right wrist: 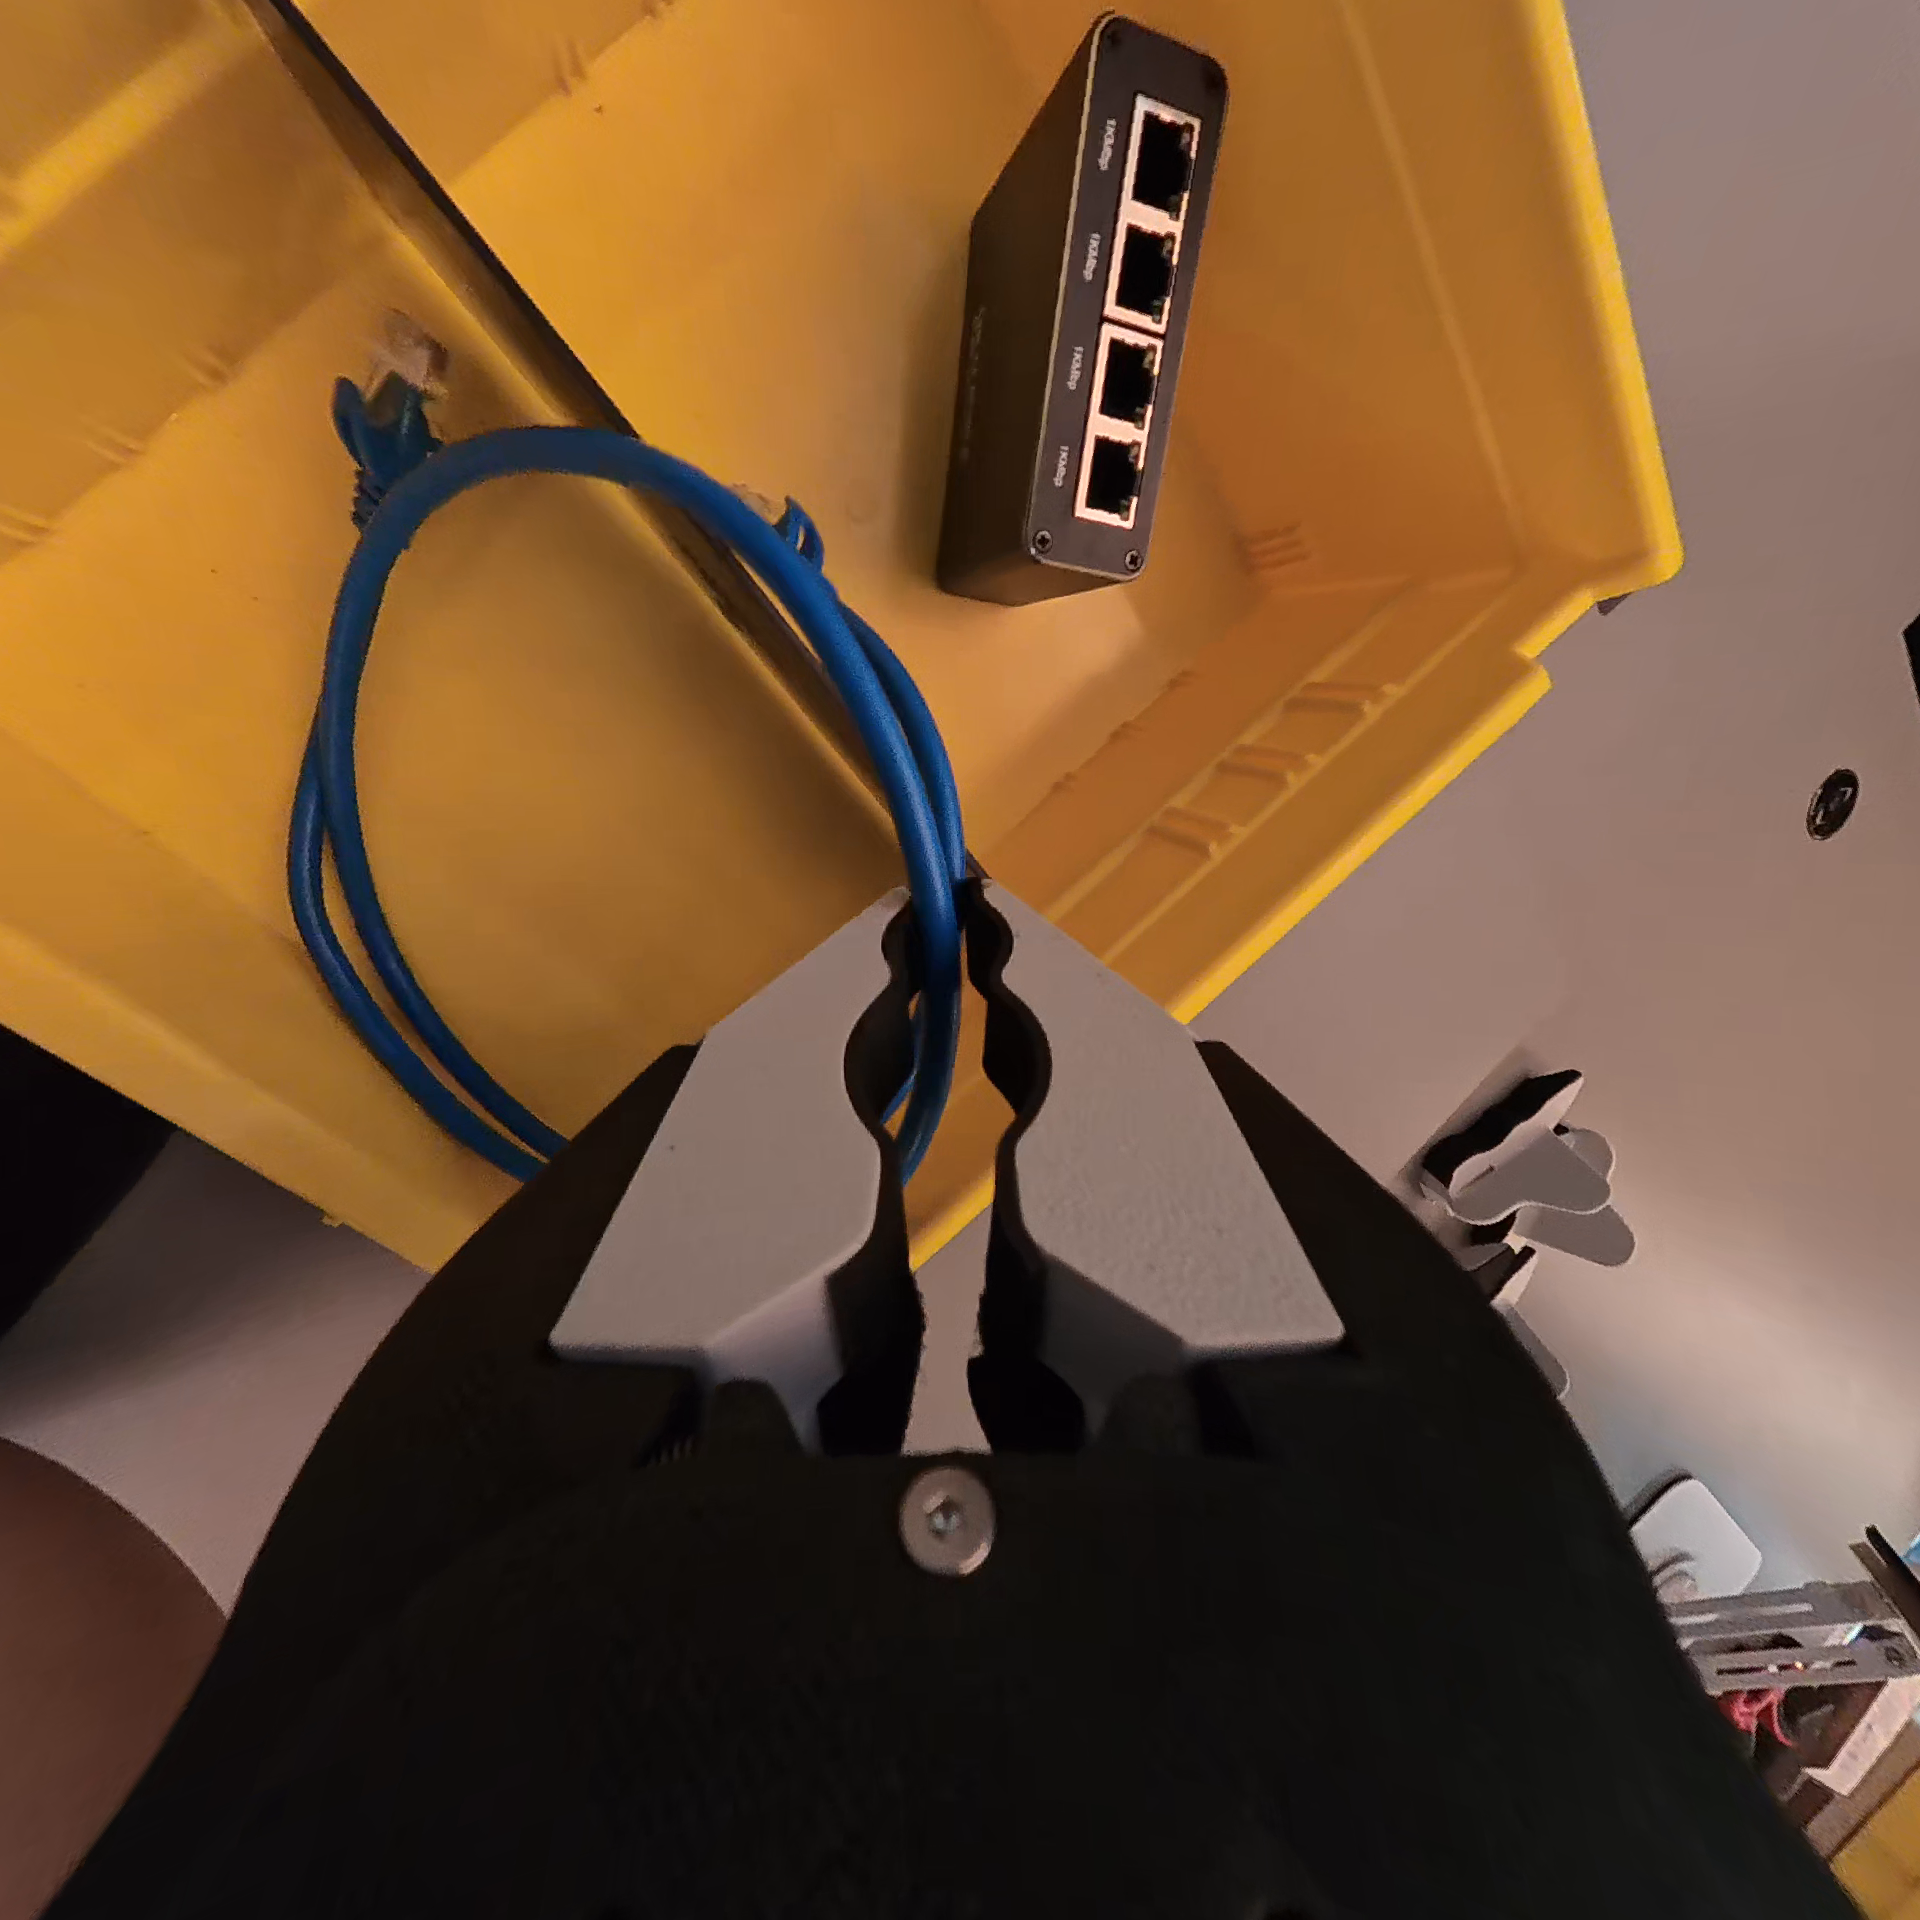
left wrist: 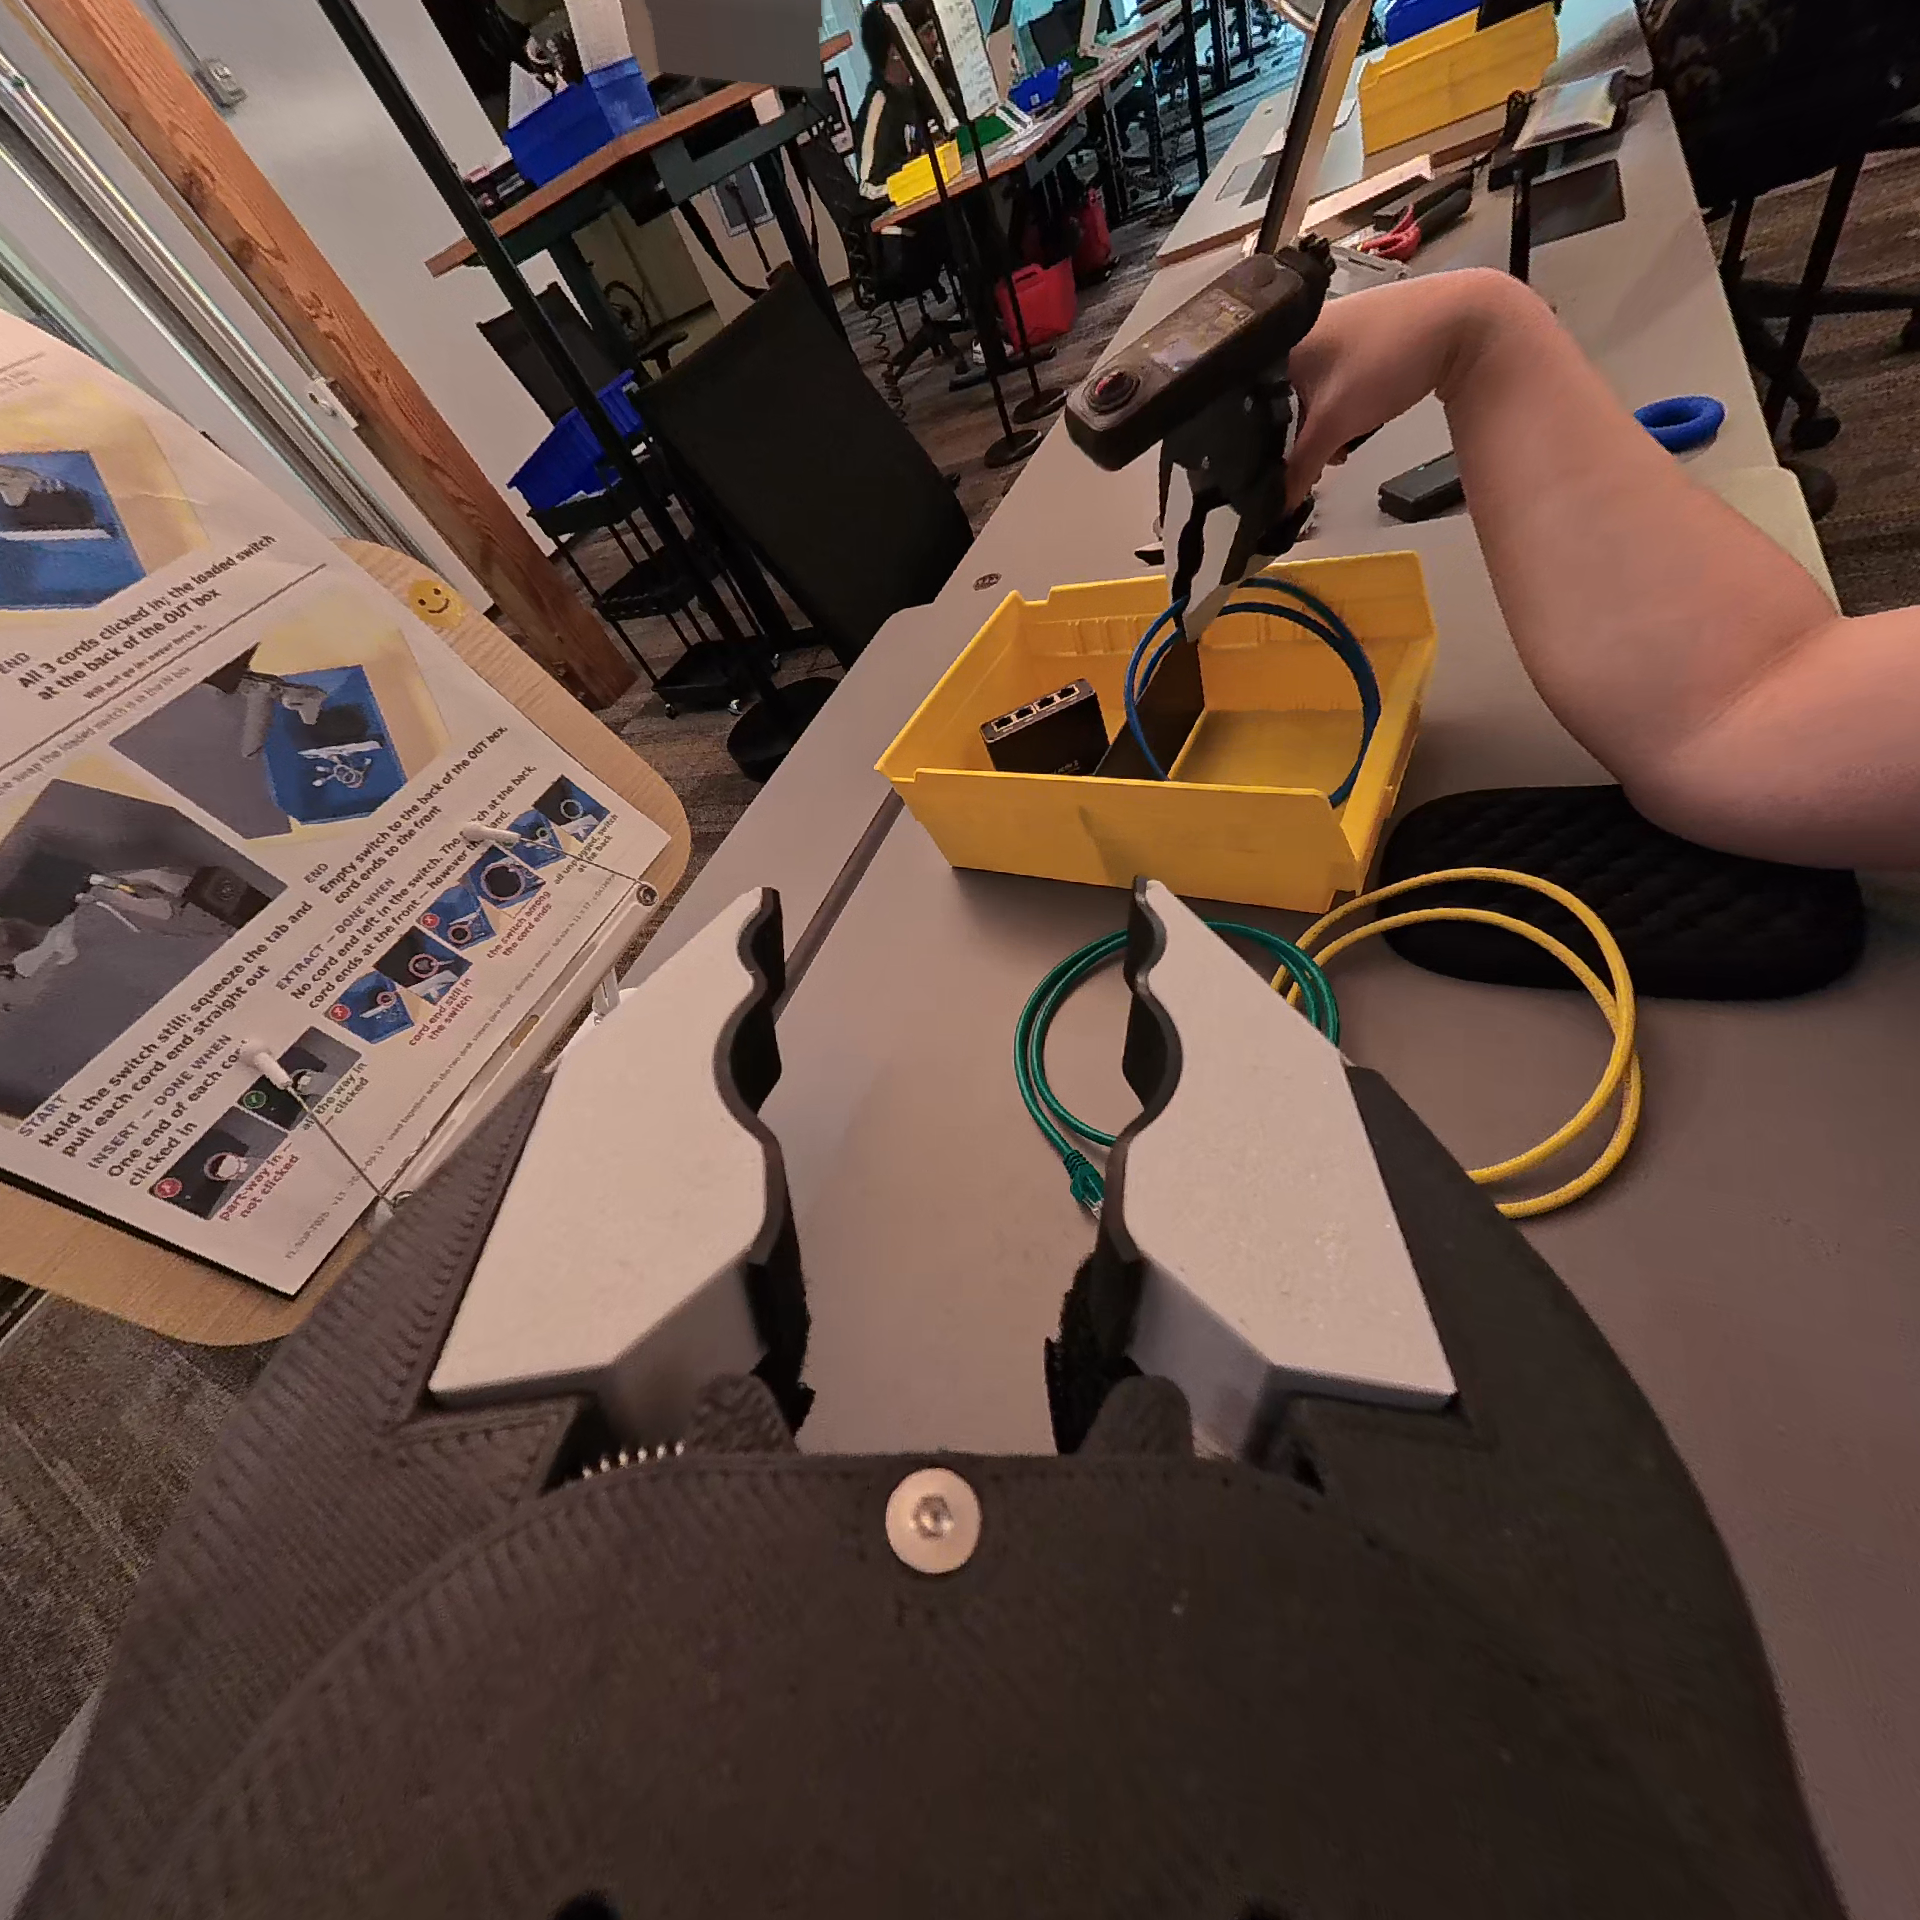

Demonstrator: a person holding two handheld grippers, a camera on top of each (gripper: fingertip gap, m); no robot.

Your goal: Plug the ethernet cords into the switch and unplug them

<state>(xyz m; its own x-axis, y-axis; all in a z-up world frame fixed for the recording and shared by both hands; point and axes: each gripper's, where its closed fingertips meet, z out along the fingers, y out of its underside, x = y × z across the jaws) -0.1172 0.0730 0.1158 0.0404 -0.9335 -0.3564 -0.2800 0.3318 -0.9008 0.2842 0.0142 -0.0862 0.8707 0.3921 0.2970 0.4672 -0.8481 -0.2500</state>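
Risk: the right tongs point(right wrist: 940, 914) pinch the blue cord point(right wrist: 322, 790) at mid-loop by the very tips; the coil could slip free or drag across the divider point(right wrist: 540, 332), and its plug point(right wrist: 390, 410), lying loose, may snag.

Risk: the switch point(right wrist: 1091, 343) sits unheld (it looks light, so likely to skid when a plug is pushed in).

Left tongs point(left wrist: 951, 914): wide apart, holding nothing, above the near part of the surface point(left wrist: 914, 1195).

Yellow bin point(left wrist: 1122, 831), mid-surface: switch in one compartment, all four ports vacant; blue cord draped across the divider, mostly in the other.

Outside the bin, toward the near edge: green cord point(left wrist: 1049, 1039), yellow cord point(left wrist: 1590, 1049), both coiled, unplugged.
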